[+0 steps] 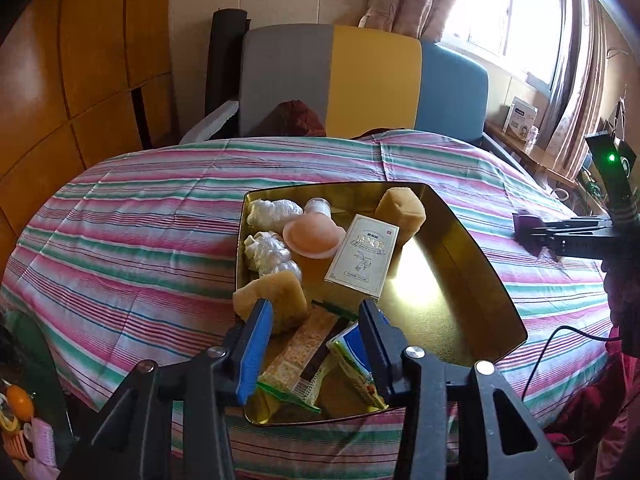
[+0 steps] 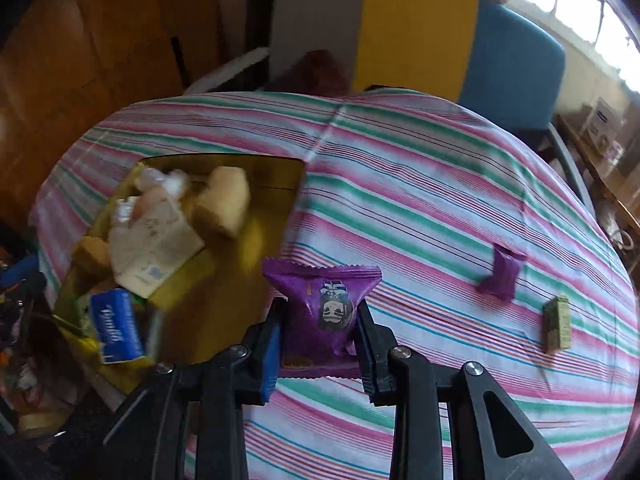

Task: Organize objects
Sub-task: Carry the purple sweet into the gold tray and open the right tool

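Striped pink, green and white cloth (image 2: 420, 184) covers the whole work surface, with a grey, yellow and blue chair back behind it and a bright window off to the right. Furthest left, the left tongs (image 1: 316, 320) hang released over the near end of the gold tin (image 1: 472, 240), nothing between the spread jaws; just beyond their tips lie a tan sponge block (image 1: 276, 300), a cracker packet (image 1: 304, 352) and a blue-and-green carton (image 1: 356, 356), and further ahead sit plastic-wrapped white bundles (image 1: 272, 212), a pink disc (image 1: 312, 236), a pale flat box (image 1: 364, 256) and a second sponge block (image 1: 400, 212). Moving right, the right tongs (image 2: 320, 320) are clenched on a purple snack pouch (image 2: 322, 300), pinched across its middle and held upright just past the tin's right edge, above the cloth. That pouch looks light, puffy and slick-skinned, so I'd judge a mid-body pinch safer than the crimped ends, and a hard squeeze might crush whatever is inside. Ahead and to the right of those tongs a smaller purple wrapped sweet (image 2: 500, 276) lies on the cloth, and further right again a little green box (image 2: 556, 322), stiff-edged and easy to take by its long sides.
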